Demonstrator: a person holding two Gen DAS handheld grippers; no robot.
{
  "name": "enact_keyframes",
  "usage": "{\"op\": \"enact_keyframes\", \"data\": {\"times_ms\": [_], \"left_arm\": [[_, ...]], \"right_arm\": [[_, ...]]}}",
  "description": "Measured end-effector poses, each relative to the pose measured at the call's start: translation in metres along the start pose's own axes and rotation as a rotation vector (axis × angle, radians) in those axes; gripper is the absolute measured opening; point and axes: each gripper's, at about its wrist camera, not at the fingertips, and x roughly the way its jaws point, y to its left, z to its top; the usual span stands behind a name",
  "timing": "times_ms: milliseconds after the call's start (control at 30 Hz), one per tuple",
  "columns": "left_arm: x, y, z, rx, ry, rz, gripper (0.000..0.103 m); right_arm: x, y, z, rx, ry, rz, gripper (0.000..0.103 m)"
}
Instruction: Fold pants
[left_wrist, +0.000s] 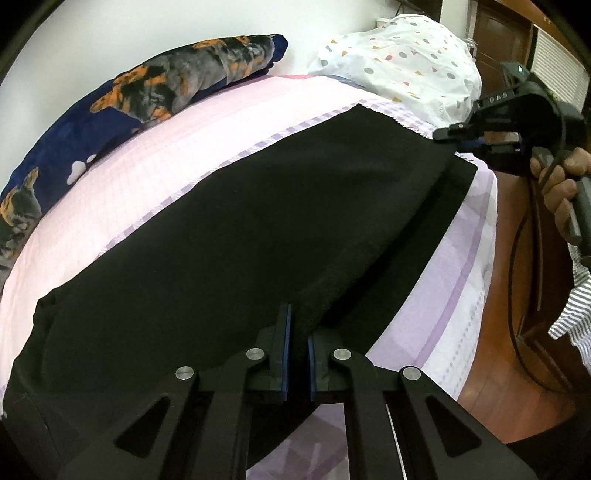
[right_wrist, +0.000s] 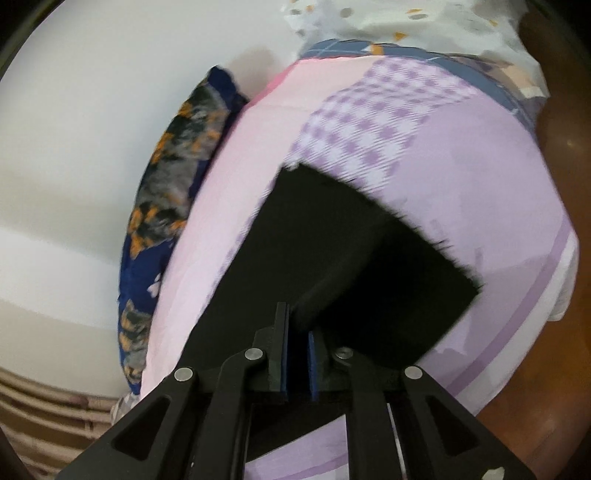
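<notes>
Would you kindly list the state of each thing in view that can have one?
pants: spread flat on the bed, one edge pinched up
left gripper: shut on the pants
right gripper: shut on the pants
bed sheet: smooth
patterned pillow: resting at the bed's end

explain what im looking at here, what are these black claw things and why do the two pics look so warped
No robot here: a person holds a two-finger gripper in each hand, and each carries a wide-angle camera looking along its fingers, hence the warping. One picture is from the left gripper, the other from the right gripper. The left view also shows the right gripper and the hand holding it, at the far end of the cloth. Black pants lie flat on a pink and purple bed sheet, with a dark patterned blanket by the wall. Each gripper is pinched on a raised fold of the pants.
</notes>
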Motion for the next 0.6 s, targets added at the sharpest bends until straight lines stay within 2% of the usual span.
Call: {"op": "enact_keyframes", "data": {"times_ms": [200, 300, 467, 600], "left_arm": [[0.003, 0.0, 0.0, 0.002, 0.008, 0.002, 0.007], [0.004, 0.001, 0.001, -0.007, 0.01, -0.003, 0.007], [0.005, 0.002, 0.001, -0.007, 0.01, 0.0, 0.007], [0.005, 0.001, 0.004, -0.005, 0.004, 0.003, 0.007]], "right_arm": [[0.001, -0.023, 0.02, 0.05, -0.026, -0.057, 0.011], [-0.003, -0.028, 0.029, 0.042, -0.035, -0.059, 0.011], [-0.006, -0.015, 0.03, -0.031, -0.019, -0.073, 0.006], [-0.017, -0.001, 0.033, -0.069, -0.045, -0.068, 0.004]]}}
